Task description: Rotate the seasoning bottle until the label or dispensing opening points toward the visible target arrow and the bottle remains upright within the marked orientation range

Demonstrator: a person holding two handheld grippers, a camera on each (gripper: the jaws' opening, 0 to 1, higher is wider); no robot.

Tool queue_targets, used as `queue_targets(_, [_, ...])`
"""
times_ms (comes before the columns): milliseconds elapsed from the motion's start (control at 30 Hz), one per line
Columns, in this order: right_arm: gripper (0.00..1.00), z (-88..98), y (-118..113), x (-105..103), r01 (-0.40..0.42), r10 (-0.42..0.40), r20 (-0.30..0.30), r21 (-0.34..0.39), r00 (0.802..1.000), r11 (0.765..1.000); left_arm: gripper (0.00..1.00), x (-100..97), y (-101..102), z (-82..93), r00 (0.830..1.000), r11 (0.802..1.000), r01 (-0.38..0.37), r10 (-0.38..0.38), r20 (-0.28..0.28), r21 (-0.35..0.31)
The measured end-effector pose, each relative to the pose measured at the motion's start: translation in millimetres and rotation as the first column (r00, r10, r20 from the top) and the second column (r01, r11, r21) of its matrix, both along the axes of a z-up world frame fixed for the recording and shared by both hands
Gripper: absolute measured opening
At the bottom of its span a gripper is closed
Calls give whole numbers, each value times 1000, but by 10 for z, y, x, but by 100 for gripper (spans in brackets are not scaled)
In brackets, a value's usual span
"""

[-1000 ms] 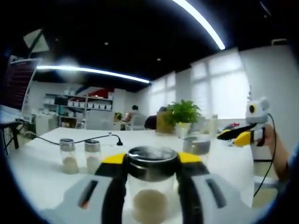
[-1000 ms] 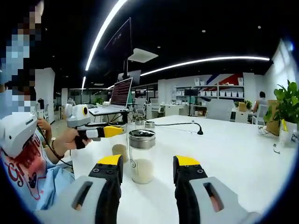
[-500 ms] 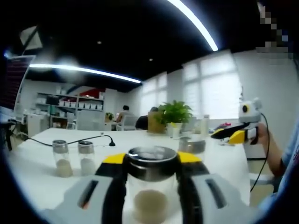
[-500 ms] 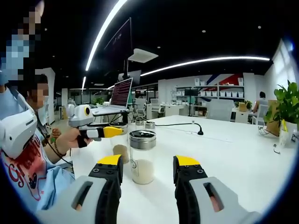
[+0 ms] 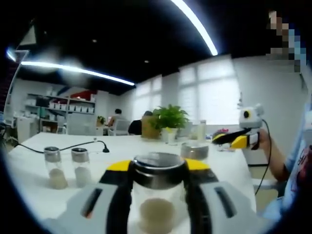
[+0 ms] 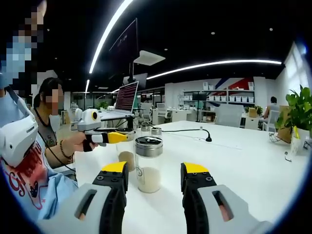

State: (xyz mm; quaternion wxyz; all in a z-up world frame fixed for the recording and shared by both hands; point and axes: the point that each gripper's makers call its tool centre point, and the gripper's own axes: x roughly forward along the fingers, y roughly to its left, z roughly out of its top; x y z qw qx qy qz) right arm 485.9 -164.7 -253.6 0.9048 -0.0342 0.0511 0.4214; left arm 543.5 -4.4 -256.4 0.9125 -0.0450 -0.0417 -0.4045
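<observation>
A clear glass seasoning bottle point(image 5: 157, 201) with a steel lid and pale powder in its bottom stands upright on the white table. My left gripper point(image 5: 158, 166) is shut on it just under the lid. In the right gripper view the same left gripper point(image 6: 117, 137) comes in from the left, held by a hand, its yellow tips on that bottle point(image 6: 126, 157). A second lidded bottle point(image 6: 148, 164) stands just ahead of my right gripper point(image 6: 155, 169), which is open, its jaws apart from the glass. This second bottle's lid point(image 5: 195, 150) rises behind the held one.
Two small lidded bottles point(image 5: 52, 168) point(image 5: 80, 165) stand at the left on the white table point(image 5: 29, 195), with a black cable point(image 5: 73, 144) behind them. A potted plant point(image 5: 168, 121) is at the far edge. A person point(image 6: 29, 161) sits at the table's left side.
The left gripper view has swung, so the small bottles and plant slid left. In the right gripper view the left gripper and its hand shifted rightward around the held bottle. The right gripper stayed still.
</observation>
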Motion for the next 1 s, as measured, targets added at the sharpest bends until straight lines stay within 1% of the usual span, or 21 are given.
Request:
queue_targets(200, [43,31,-14,16,8,-8,9,9,1000,1000,42,14,-2,-1,999,999,50,-50,2,-3])
queue_targets(433, [44,32,12,12,-3,3,11,12,1000,1000,42,26,-15,-5,994,994,105,-105,-8,22])
queue_targets(567, [46,76,24,12,-11,10,30,31,1000,999,42,37,-24,-12,989,988,150,-149,-19,31])
queue_targets(667, [50,112,28,12,-15,13,42,41,999,999,42,44,-34,-16,984,983,179,-178,-23,34])
queue_targets(733, [54,122,22,17,-11,9,46,44,999,999,42,43,-47,-17,980,980,197,-196,-23,39])
queue_targets(800, [62,111,-1,43,7,-9,22,56,1000,998,42,40,-64,-19,976,975,216,-215,-24,44])
queue_targets(833, [64,107,-7,54,7,-8,17,60,1000,998,42,41,-70,-20,974,973,226,-225,-25,45])
queue_targets(900, [65,92,-18,58,5,-5,3,66,1000,998,42,39,-81,-21,971,970,239,-238,-24,48])
queue_targets(967, [66,121,-45,70,10,-11,5,92,1000,996,42,33,-91,-22,967,966,254,-253,-24,53])
queue_targets(1000, [69,133,-56,76,14,-15,9,97,1000,995,42,30,-95,-24,965,963,262,-261,-24,55])
